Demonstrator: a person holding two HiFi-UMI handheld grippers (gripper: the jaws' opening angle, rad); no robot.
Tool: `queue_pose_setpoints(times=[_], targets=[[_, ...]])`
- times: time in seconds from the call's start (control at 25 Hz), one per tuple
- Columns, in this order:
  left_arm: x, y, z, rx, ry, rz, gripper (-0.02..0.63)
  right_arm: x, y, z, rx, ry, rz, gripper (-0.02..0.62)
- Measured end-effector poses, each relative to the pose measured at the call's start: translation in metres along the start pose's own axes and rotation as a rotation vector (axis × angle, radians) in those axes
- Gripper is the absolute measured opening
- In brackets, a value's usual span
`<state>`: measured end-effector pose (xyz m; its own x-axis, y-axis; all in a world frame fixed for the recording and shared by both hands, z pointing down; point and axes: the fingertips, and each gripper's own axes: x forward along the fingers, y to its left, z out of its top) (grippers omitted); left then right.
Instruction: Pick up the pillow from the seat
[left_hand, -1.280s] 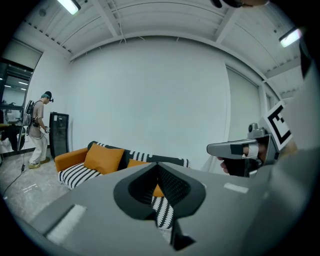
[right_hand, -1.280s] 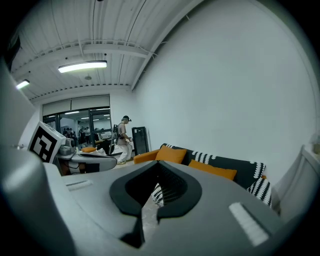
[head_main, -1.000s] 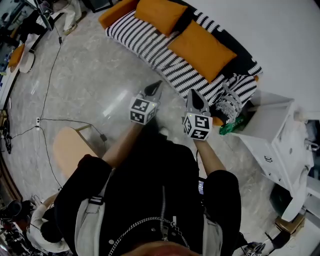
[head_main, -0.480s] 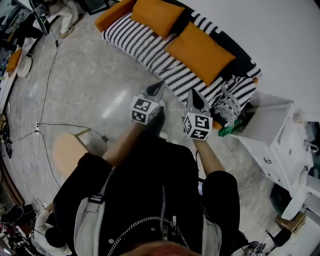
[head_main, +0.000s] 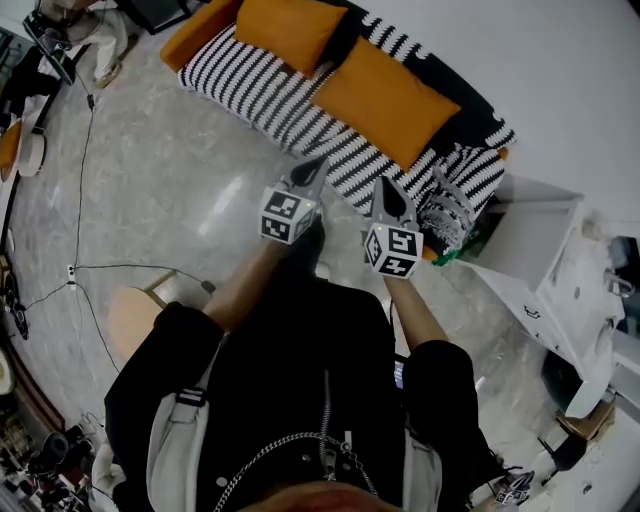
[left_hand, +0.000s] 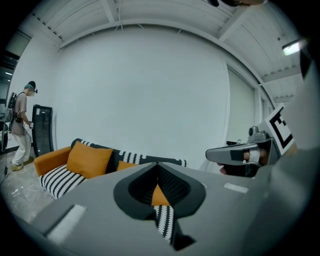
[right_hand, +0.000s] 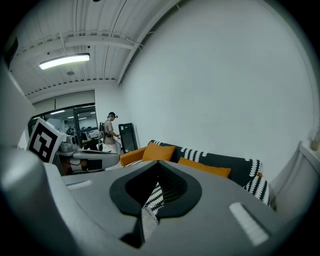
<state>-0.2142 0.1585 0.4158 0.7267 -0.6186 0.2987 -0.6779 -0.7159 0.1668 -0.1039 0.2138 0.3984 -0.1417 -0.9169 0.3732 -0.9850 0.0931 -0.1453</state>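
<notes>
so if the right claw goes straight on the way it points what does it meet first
Most likely the striped sofa seat, in front of the nearer orange pillow; the right claw aims there, though depth is unclear.

Left pillow (head_main: 285, 28) cut by the top edge — stool (head_main: 135, 318) partly behind an arm.

pillows (head_main: 385, 98) – matt orange cloth; sofa (head_main: 260, 85) – striped woven fabric; floor (head_main: 170, 190) – glossy polished stone; cabinet (head_main: 545, 270) – smooth white.
</notes>
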Motion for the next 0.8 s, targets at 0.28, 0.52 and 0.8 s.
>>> queue_pose_setpoints(times=[0.28,0.52,0.8], targets=[[0.047,0.024,0.018,-0.002,0.024,-0.049,0.011,0.043,-0.020,0.020,0.025,0.015,-0.048,0.003],[0.079,0.049,0.038,0.007,0.034,-0.082,0.011,0.079,-0.025,0.041,0.032,0.016,-0.074,0.003],[0.112,0.080,0.051,0.018,0.042,-0.101,0.011,0.126,-0.031,0.047,0.039,0.041,-0.087,0.003]])
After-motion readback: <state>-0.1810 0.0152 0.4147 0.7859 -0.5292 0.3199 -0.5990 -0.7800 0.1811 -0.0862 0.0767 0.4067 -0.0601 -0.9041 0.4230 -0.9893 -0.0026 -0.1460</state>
